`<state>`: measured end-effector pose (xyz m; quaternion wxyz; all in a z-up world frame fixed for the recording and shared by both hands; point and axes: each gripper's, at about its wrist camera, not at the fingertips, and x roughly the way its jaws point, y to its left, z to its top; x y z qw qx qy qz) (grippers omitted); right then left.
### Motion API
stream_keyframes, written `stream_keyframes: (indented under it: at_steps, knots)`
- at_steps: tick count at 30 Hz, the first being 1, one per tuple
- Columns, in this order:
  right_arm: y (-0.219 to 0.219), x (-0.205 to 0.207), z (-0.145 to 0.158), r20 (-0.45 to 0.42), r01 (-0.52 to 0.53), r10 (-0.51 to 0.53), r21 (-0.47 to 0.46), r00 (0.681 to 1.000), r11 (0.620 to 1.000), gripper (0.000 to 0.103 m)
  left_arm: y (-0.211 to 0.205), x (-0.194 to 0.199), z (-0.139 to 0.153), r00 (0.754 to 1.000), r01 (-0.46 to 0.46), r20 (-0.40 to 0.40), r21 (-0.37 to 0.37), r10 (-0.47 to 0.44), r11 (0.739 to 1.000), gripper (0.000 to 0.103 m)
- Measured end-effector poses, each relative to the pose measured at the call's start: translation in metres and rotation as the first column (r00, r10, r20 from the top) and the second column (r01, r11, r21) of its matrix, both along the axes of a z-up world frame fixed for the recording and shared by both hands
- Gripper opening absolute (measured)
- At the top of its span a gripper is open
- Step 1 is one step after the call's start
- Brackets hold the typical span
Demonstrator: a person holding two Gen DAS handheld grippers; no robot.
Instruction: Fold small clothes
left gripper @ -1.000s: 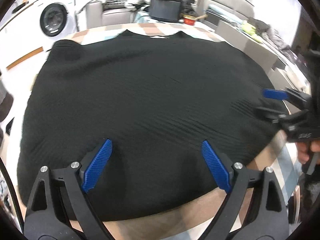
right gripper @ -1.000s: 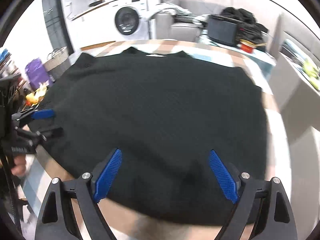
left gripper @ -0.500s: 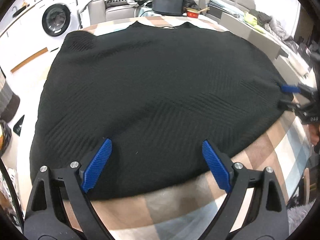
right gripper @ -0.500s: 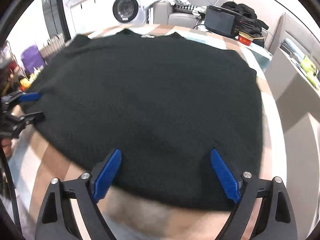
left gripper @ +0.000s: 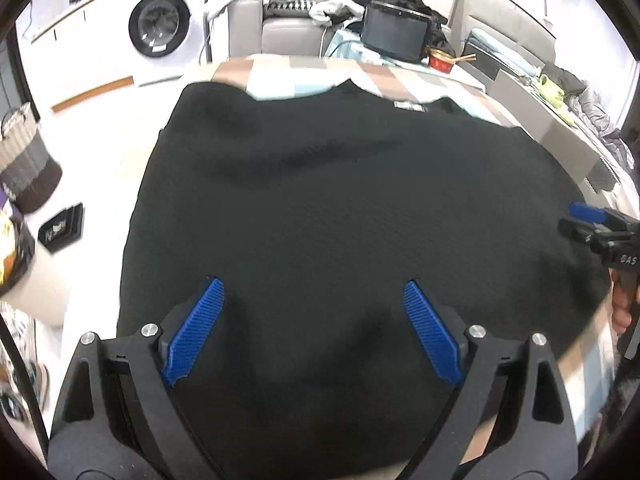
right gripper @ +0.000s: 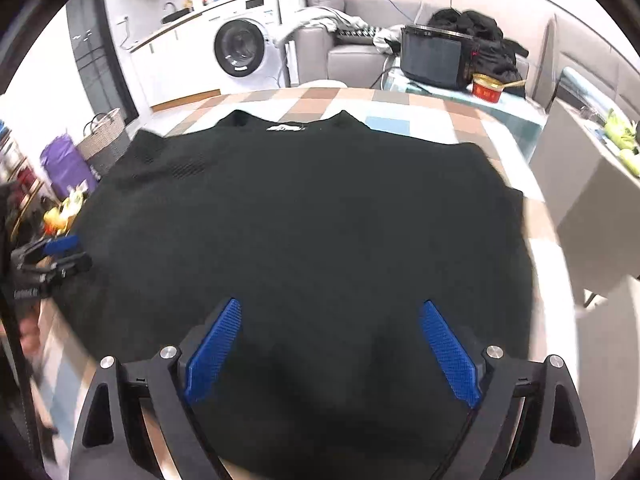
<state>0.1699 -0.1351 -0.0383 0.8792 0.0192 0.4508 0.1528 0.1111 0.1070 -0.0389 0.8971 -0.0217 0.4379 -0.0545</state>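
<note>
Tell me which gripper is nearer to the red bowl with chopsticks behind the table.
Right. The red bowl with chopsticks sits beyond the black knit garment's far right corner, on the right gripper's side. The left gripper hovers by the garment's opposite end, farther away.

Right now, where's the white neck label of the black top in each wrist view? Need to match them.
Left wrist: white neck label sits upper right of centre, at the far edge of the black top.
Right wrist: neck label sits upper left of centre, also at the far collar edge.
Shared landmark: washing machine, beyond the table, upper left in both.
</note>
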Motion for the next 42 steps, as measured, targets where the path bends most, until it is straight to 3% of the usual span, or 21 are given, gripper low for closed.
stream_keyframes:
  at_steps: [3,4,6,9,14,19,25,30,33,36,39,42]
  knots:
    - [0.014,0.026,-0.018,-0.042,-0.022,0.020,-0.060,0.999,0.998,0.093,0.002,0.032,-0.010,1.000,-0.004,-0.025,0.000,0.004,1.000,0.090]
    - [0.016,0.029,-0.022,-0.035,-0.028,0.025,-0.089,0.999,0.996,0.093,0.007,0.040,-0.015,0.999,-0.015,-0.050,-0.015,0.014,1.000,0.090]
    - [0.009,0.028,-0.024,-0.001,-0.022,0.022,-0.153,1.000,0.988,0.093,0.014,0.044,-0.014,0.999,-0.020,-0.027,-0.028,0.020,0.999,0.090]
    - [-0.023,0.028,-0.026,-0.022,0.043,-0.046,-0.110,0.999,0.993,0.095,0.028,0.046,-0.013,1.000,-0.014,-0.029,-0.056,0.012,0.998,0.090]
    - [-0.055,0.024,-0.026,-0.025,0.124,-0.130,-0.165,0.991,0.978,0.095,0.035,0.038,-0.012,1.000,-0.020,-0.022,-0.020,0.020,1.000,0.090]
    - [-0.047,0.032,-0.005,0.014,0.114,-0.113,-0.105,0.993,0.988,0.095,0.030,0.051,0.003,1.000,0.012,-0.002,-0.031,-0.012,0.999,0.091]
    - [-0.013,0.072,-0.003,0.027,0.082,-0.080,-0.054,0.996,0.995,0.095,0.013,0.113,0.005,1.000,0.024,0.004,0.002,-0.024,1.000,0.090]
    - [-0.010,0.089,-0.027,-0.029,0.091,-0.094,-0.075,0.995,0.993,0.095,0.022,0.154,-0.012,0.997,-0.072,-0.027,0.074,0.075,0.995,0.091]
    - [-0.024,0.085,-0.028,-0.026,0.120,-0.123,-0.090,0.992,0.989,0.095,0.040,0.154,-0.011,0.992,-0.123,0.003,0.033,0.123,0.992,0.090]
    - [-0.043,0.079,-0.027,-0.028,0.179,-0.183,-0.111,0.983,0.978,0.094,0.053,0.157,-0.010,0.977,-0.215,0.012,0.095,0.215,0.972,0.090]
    - [-0.050,0.074,-0.023,-0.016,0.207,-0.212,-0.146,0.977,0.967,0.095,0.058,0.155,-0.009,0.975,-0.221,0.002,0.053,0.221,0.974,0.090]
    - [-0.046,0.071,-0.017,-0.006,0.193,-0.195,-0.095,0.981,0.977,0.095,0.045,0.141,-0.003,0.986,-0.165,0.018,0.045,0.165,0.985,0.090]
